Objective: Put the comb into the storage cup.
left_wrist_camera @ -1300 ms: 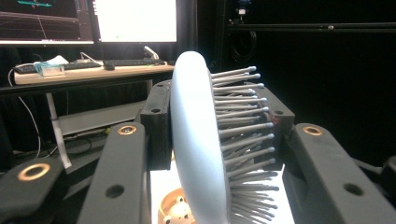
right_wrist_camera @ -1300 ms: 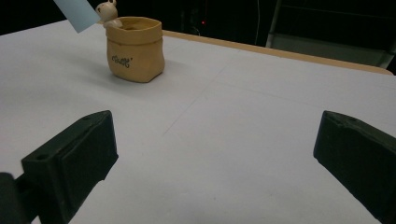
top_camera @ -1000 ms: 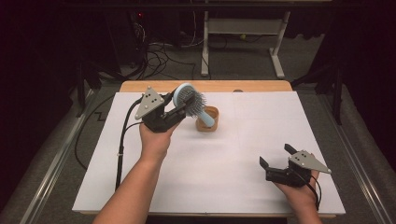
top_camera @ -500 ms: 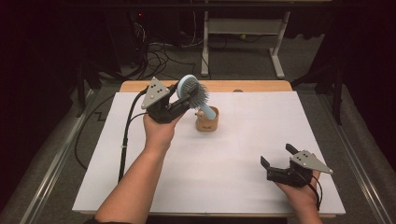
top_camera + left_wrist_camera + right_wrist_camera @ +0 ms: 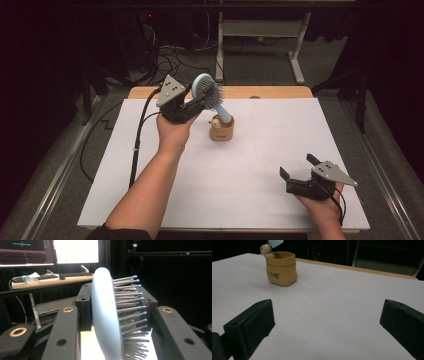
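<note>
High view: left gripper [image 5: 192, 104] clamped on the blue hairbrush [image 5: 209, 95], lifted nearer the table's [image 5: 150, 165] far edge than before, handle tip over the tan pot [image 5: 222, 129].
Left gripper view: bristles pressed between both jaws.
Right gripper view: right gripper [image 5: 324, 327] spread wide, holding nothing, near the front right corner.

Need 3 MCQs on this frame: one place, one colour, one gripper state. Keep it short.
1. Where does the hairbrush handle end?
A. flat on the table
B. at the mouth of the tan pot
C. in the right gripper

2. What colour is the brush body?
A. red
B. light blue
C. black

3. How is the left gripper?
A. shut on the brush head
B. open over the pot
C. lying on the table

Key: B, the handle slants down to the pot's opening; B, pale blue back with grey bristles; A, in the left gripper view the jaws clamp the head on both sides.
</note>
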Tool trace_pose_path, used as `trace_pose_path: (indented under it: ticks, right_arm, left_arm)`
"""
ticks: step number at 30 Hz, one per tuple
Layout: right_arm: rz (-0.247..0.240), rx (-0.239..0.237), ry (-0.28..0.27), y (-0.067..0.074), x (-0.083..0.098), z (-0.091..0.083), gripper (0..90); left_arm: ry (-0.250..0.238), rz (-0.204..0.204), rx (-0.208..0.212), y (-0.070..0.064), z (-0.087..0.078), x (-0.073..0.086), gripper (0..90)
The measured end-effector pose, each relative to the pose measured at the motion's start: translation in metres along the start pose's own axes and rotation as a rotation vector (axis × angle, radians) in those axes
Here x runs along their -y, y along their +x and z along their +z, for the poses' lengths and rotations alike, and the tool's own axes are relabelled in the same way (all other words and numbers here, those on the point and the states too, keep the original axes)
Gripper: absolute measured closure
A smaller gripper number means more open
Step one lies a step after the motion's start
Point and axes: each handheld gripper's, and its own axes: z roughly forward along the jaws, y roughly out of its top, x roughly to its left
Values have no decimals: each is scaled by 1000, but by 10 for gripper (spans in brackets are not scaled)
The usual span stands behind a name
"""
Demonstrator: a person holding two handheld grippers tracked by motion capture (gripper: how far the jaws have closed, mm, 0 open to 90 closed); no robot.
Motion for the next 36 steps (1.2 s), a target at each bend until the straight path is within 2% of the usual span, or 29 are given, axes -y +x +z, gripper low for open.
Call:
trace_pose_path:
  ticks: [10,14,19,36]
  right_arm:
    - [14,10,-6,-2,0,-2,0]
    - [13,8,-7,-2,0,-1,0]
    - [12,12,-8,-2,0,-2,0]
    - [12,17,-9,-2,1,-1,0]
  left_arm:
    - [15,2,-13,5,12,0,572]
    - [25,-12,-18,7,14,2,572]
    - [42,-4,-25,8,17,5,572]
    - [80,-25,-26,11,26,19,571]
